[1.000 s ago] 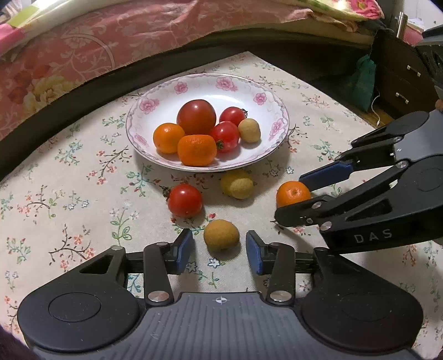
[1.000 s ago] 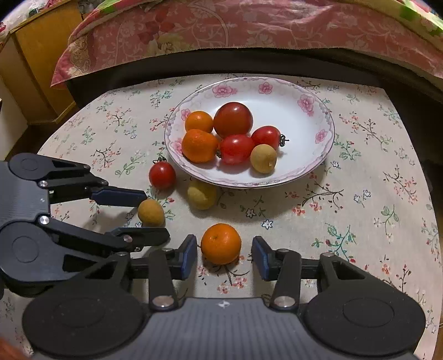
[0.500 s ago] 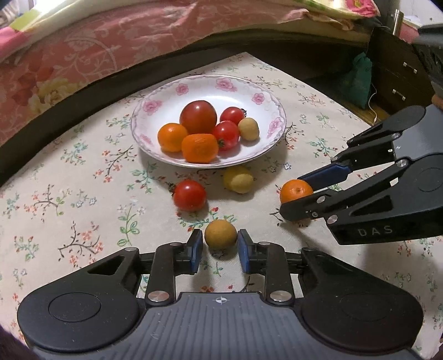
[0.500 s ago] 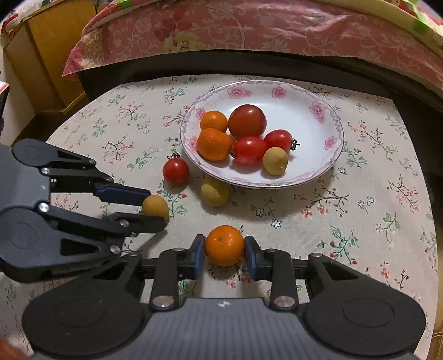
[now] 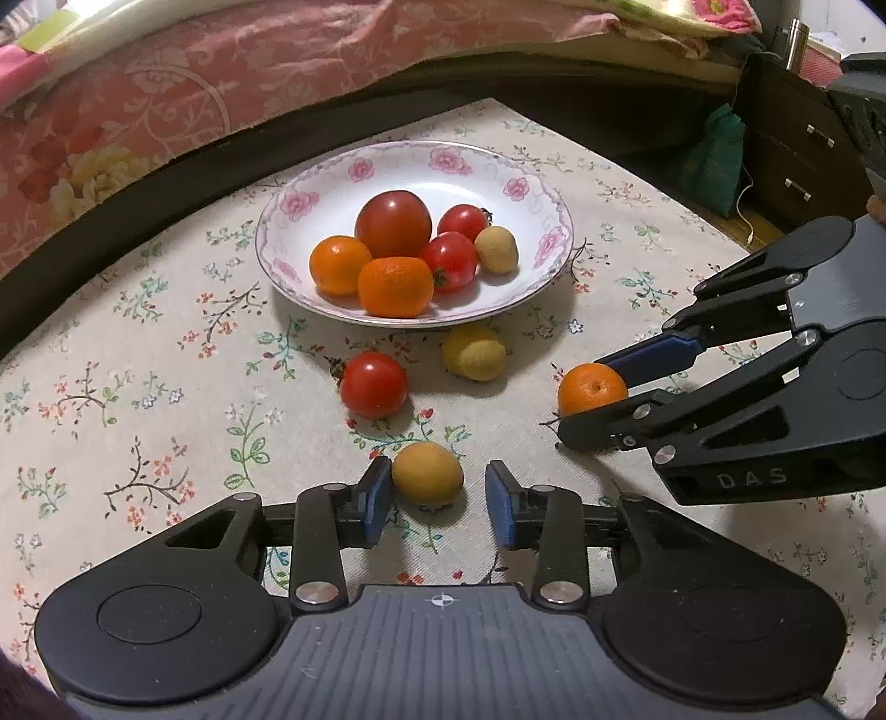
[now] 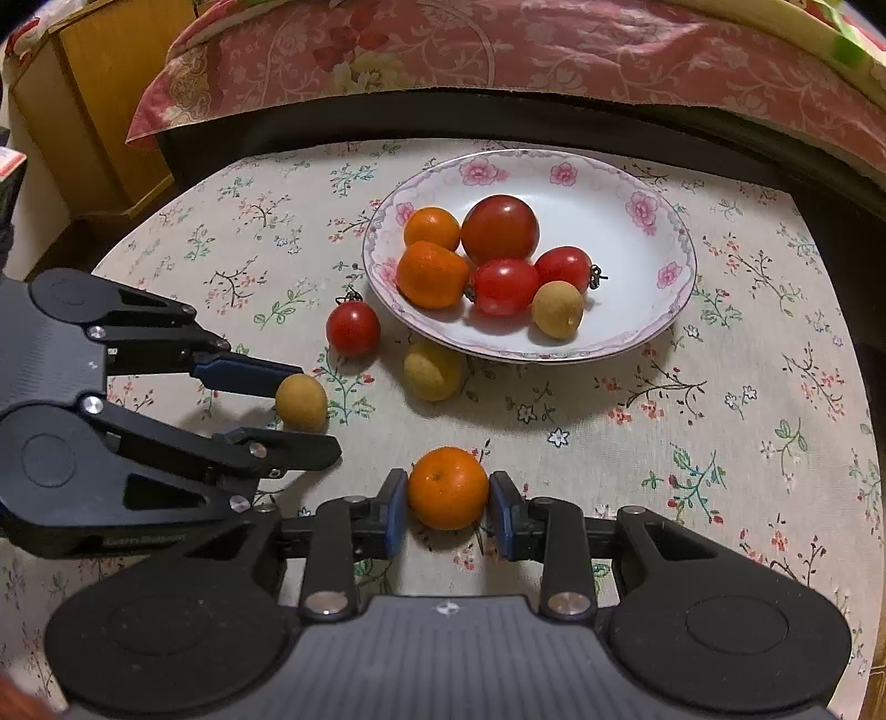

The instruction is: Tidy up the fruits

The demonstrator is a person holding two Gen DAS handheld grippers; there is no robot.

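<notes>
A floral tablecloth (image 5: 138, 387) covers the table. Behind it lies a pink quilt (image 6: 554, 50). A wooden cabinet (image 6: 105, 111) stands left, dark drawers (image 5: 797, 155) right, with what may be a green bag (image 5: 714, 155) beside them.

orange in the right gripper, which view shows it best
Right wrist view: the orange sits centred and whole between the right gripper's pads. In the left wrist view it is small and partly hidden by a finger.

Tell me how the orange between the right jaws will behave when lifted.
The orange is round, so it would likely roll if the right gripper let go on the tablecloth. Its dimpled peel probably grips the pads well. It looks firm, so moderate squeezing should be safe.
</notes>
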